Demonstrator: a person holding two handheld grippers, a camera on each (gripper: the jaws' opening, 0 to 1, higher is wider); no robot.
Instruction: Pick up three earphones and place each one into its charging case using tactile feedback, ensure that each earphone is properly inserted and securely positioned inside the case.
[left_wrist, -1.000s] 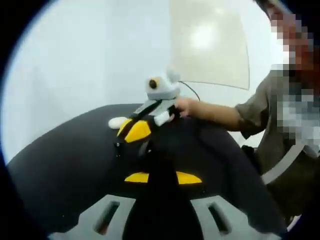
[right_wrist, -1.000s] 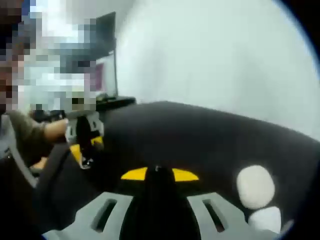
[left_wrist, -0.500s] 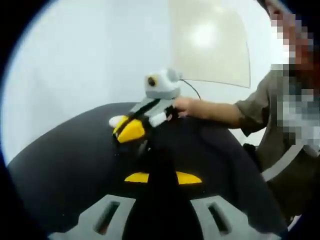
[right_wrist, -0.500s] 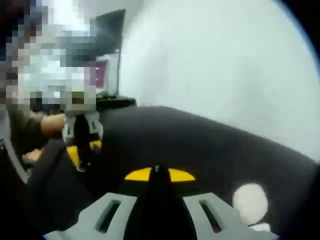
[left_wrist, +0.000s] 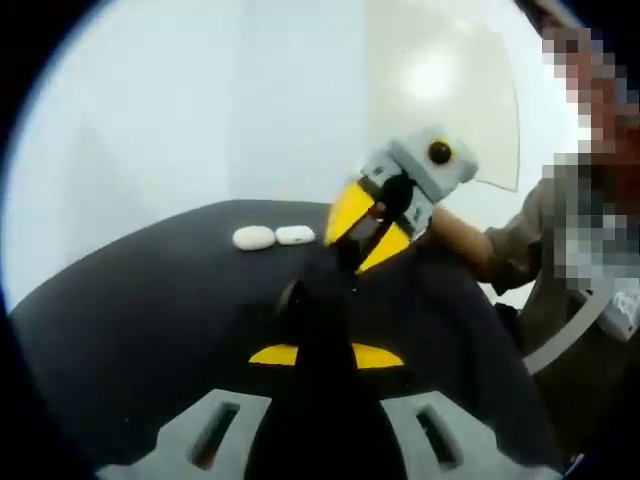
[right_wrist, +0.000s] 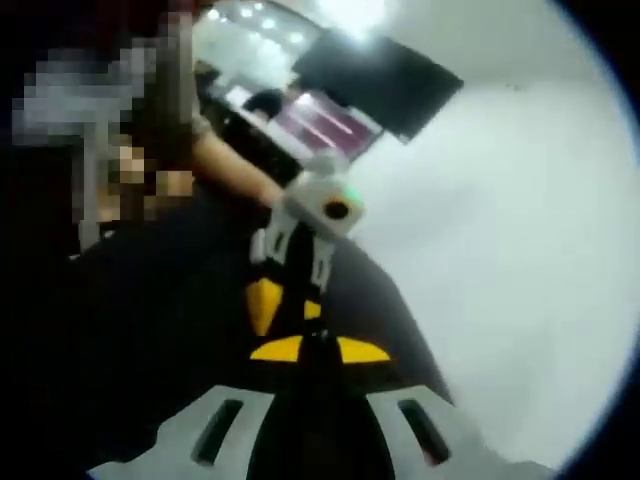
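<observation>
Two white charging cases (left_wrist: 254, 237) (left_wrist: 295, 235) lie side by side at the far edge of the dark table (left_wrist: 140, 310). My left gripper (left_wrist: 322, 345) has its yellow-padded jaws together, and a small dark earphone (left_wrist: 293, 296) stands up from between them. In the left gripper view my right gripper (left_wrist: 350, 262) comes in from the right, tilted, jaws converging just beyond that earphone. The right gripper view is rolled: my right gripper (right_wrist: 318, 345) is shut, and the left gripper (right_wrist: 288, 312) sits right in front of its tips.
A person (left_wrist: 565, 290) stands at the table's right side, a hand (left_wrist: 450, 235) on the right gripper. A pale wall and a beige panel (left_wrist: 440, 90) lie behind. A dark monitor (right_wrist: 380, 75) hangs in the rolled right gripper view.
The right gripper has lifted off the table near the cases, rolled and swung toward the left gripper's tips, uncovering both white cases. The left gripper has stayed put.
</observation>
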